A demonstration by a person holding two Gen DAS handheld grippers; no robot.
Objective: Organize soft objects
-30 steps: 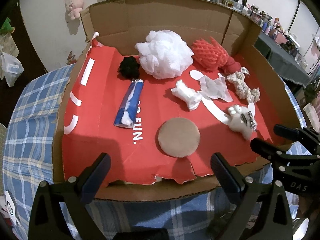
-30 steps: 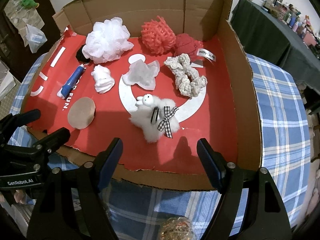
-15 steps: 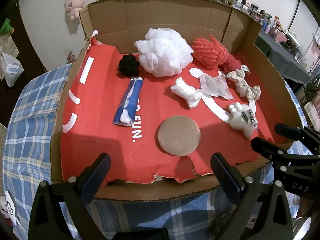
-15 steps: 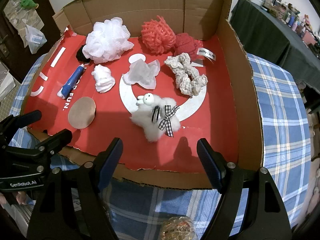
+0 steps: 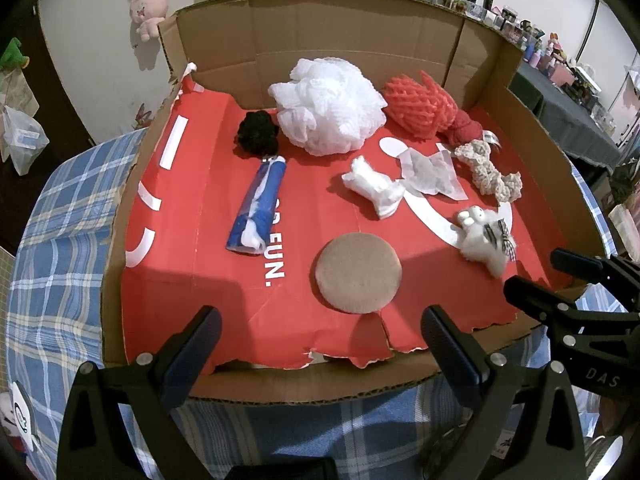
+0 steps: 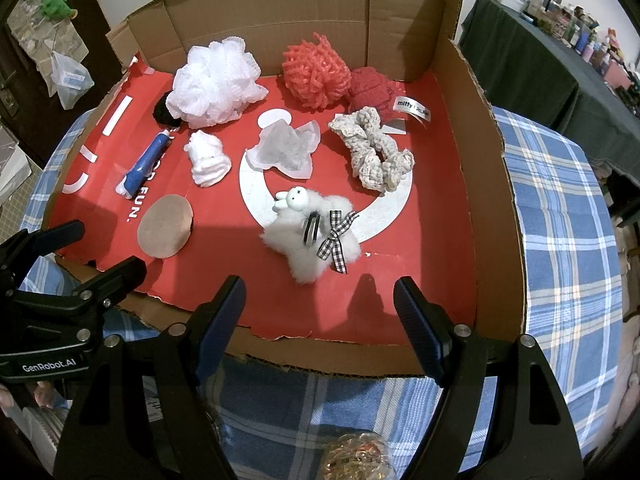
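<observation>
A cardboard box (image 5: pixel 320 28) (image 6: pixel 476 184) with a red floor holds several soft objects: a white mesh pouf (image 5: pixel 328 106) (image 6: pixel 214 82), a coral mesh pouf (image 5: pixel 418 106) (image 6: pixel 314 72), a black pom (image 5: pixel 258 134), a blue-white roll (image 5: pixel 258 208) (image 6: pixel 146 164), a tan round pad (image 5: pixel 358 272) (image 6: pixel 164 232), a white fluffy toy with a checked bow (image 5: pixel 482 238) (image 6: pixel 314 228), and a cream crochet scrunchie (image 6: pixel 374 150). My left gripper (image 5: pixel 318 320) is open and empty at the box's near edge. My right gripper (image 6: pixel 318 292) is open and empty just short of the fluffy toy.
A white crumpled wad (image 6: pixel 208 158), a translucent pouch (image 6: pixel 286 148) and a dark red yarn ball (image 6: pixel 368 88) also lie in the box. The box sits on a blue plaid tablecloth (image 6: pixel 560 216). A dark cluttered table (image 6: pixel 532 36) stands at the far right.
Both grippers have crept slightly forward toward the box; the objects have not moved.
</observation>
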